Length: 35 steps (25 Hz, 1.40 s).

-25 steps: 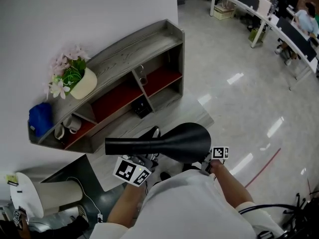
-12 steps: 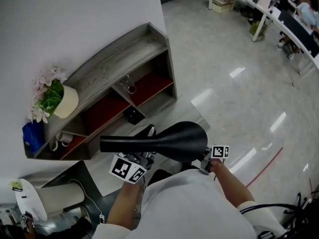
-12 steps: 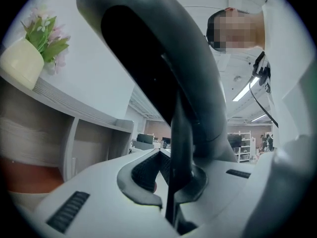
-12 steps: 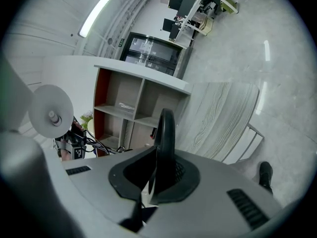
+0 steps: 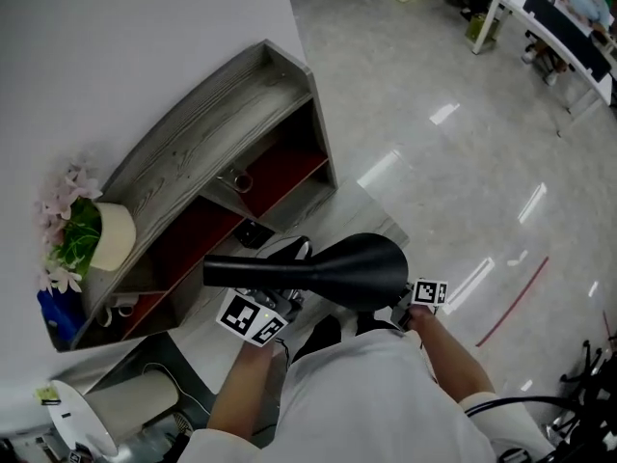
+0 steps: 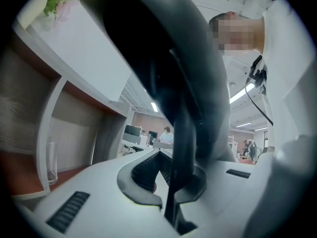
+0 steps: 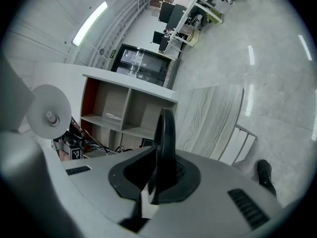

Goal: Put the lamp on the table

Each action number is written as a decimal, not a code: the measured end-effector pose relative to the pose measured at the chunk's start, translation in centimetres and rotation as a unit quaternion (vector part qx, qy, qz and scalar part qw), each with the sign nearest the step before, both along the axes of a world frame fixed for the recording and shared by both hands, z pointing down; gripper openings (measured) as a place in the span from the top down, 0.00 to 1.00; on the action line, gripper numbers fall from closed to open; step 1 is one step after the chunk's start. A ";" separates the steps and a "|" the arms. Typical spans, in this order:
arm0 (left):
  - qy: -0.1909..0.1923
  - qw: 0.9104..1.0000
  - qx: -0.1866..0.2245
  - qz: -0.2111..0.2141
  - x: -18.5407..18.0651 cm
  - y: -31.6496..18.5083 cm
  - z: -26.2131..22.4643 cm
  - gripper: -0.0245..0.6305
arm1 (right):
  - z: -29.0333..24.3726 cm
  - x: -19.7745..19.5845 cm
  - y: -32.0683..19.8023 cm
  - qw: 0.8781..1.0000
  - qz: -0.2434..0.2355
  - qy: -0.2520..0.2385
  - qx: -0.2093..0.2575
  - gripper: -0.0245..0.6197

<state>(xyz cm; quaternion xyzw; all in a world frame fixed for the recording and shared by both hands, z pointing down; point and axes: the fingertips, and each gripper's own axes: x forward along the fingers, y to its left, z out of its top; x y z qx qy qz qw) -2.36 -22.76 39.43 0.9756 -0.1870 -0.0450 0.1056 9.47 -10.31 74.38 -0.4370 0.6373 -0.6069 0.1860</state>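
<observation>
Lamp (image 5: 328,270) black, held level in the air near the grey wooden surface (image 5: 207,133), not on it. Left claw (image 6: 173,182) pinching the lamp; right claw (image 7: 158,177) pinching its thin rim.

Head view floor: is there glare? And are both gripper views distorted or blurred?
Head view: bright glare streaks on the glossy floor. Left gripper view: fisheye, the close black lamp blurred. Right gripper view: fisheye, shelf lines bent, mostly sharp.
</observation>
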 end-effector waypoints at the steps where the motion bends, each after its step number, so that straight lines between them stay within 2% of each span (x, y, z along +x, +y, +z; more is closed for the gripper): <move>1: -0.004 1.000 -0.001 0.009 0.2 -0.3 0.3 0.95 | 0.2 0.0 0.0 1.000 0.007 0.000 -0.003 0.93; 10: -0.012 0.996 -0.030 0.087 2.3 -3.0 3.4 0.95 | 2.0 0.8 0.3 0.996 0.084 0.006 -0.024 0.93; 16: -0.022 0.992 -0.040 0.121 4.0 -4.5 5.5 0.95 | 3.8 1.4 0.2 0.993 0.112 0.006 -0.030 0.93; 22: -0.017 0.984 -0.061 0.167 5.6 -5.0 7.0 0.95 | 5.3 1.5 0.0 0.987 0.154 0.004 -0.040 0.93; 35: -0.009 0.981 -0.068 0.182 7.3 -9.2 8.6 0.95 | 7.7 0.5 -3.3 0.979 0.199 -0.018 -0.039 0.93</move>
